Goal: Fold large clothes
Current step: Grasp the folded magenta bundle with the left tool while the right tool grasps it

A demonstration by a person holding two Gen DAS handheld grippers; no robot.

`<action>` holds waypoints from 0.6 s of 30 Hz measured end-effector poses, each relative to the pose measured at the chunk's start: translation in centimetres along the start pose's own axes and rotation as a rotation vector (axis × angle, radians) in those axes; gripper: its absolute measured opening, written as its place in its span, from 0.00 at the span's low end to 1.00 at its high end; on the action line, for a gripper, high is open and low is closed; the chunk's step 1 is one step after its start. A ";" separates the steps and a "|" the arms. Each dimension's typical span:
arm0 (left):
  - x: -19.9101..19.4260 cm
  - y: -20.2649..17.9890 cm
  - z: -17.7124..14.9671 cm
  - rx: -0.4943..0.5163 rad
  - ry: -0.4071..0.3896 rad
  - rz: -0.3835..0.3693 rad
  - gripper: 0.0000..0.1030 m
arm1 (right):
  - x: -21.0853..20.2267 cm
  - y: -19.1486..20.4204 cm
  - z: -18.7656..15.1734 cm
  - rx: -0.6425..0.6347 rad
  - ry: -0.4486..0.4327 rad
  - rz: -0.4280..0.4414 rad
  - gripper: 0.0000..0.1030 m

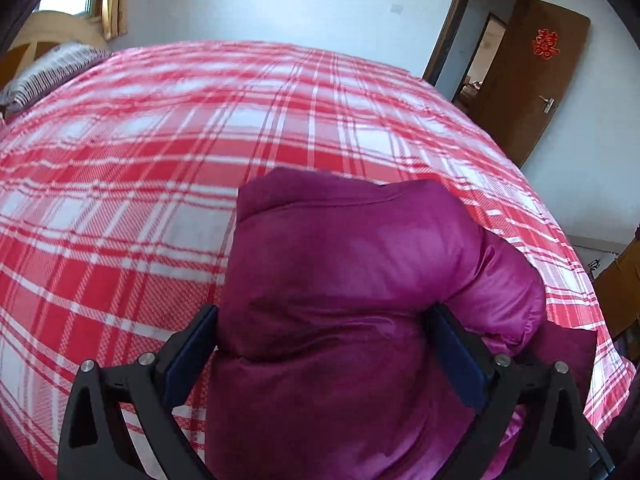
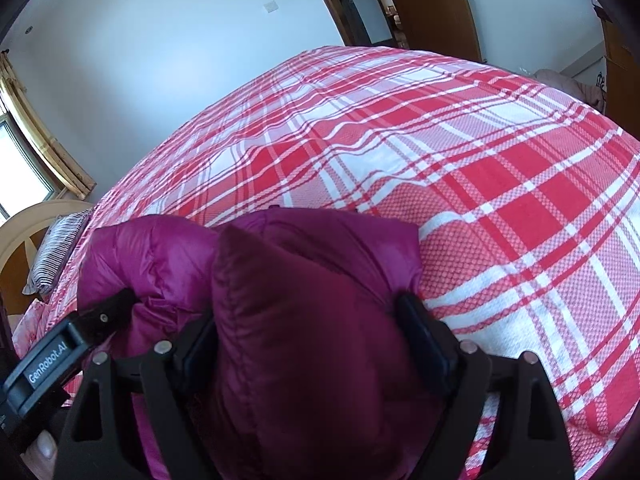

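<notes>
A thick bundle of the magenta down jacket is clamped by the left gripper and by the right gripper, lifted above the plaid bedspread; folding seems well advanced, laying down judged outstanding

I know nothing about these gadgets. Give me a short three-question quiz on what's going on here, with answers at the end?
1. True or false: the purple puffy jacket sits between the fingers of both the left hand-held gripper and the right hand-held gripper.
2. What pattern covers the bedspread under the jacket?
A. blue stripes
B. red and white plaid
C. green dots
3. Fill in: in the right wrist view, the other gripper's body, printed with the word ____, shows at lower left.

Key: 1 true; 2 B; 3 GenRobot.AI
</notes>
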State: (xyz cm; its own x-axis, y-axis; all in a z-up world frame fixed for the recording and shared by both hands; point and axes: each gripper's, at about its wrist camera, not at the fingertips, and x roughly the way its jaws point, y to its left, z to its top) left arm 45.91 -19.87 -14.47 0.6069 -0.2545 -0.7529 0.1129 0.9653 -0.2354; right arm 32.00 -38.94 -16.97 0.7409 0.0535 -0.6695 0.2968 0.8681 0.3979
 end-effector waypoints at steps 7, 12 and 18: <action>1.4 -0.7 -0.2 0.030 0.051 0.037 0.99 | 0.5 0.5 0.0 -0.030 0.028 -0.039 0.86; 1.8 -0.4 -0.4 0.022 0.071 0.026 0.99 | 0.8 0.5 0.1 -0.037 0.040 -0.047 0.87; 1.9 -0.4 -0.5 0.022 0.070 0.025 0.99 | 1.0 0.8 0.0 -0.056 0.050 -0.069 0.88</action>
State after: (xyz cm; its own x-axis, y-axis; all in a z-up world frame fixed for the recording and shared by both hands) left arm 46.64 -20.81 -16.08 0.5529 -0.2330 -0.8000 0.1157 0.9723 -0.2032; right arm 33.03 -38.22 -17.33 0.6883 0.0158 -0.7253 0.3110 0.8968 0.3147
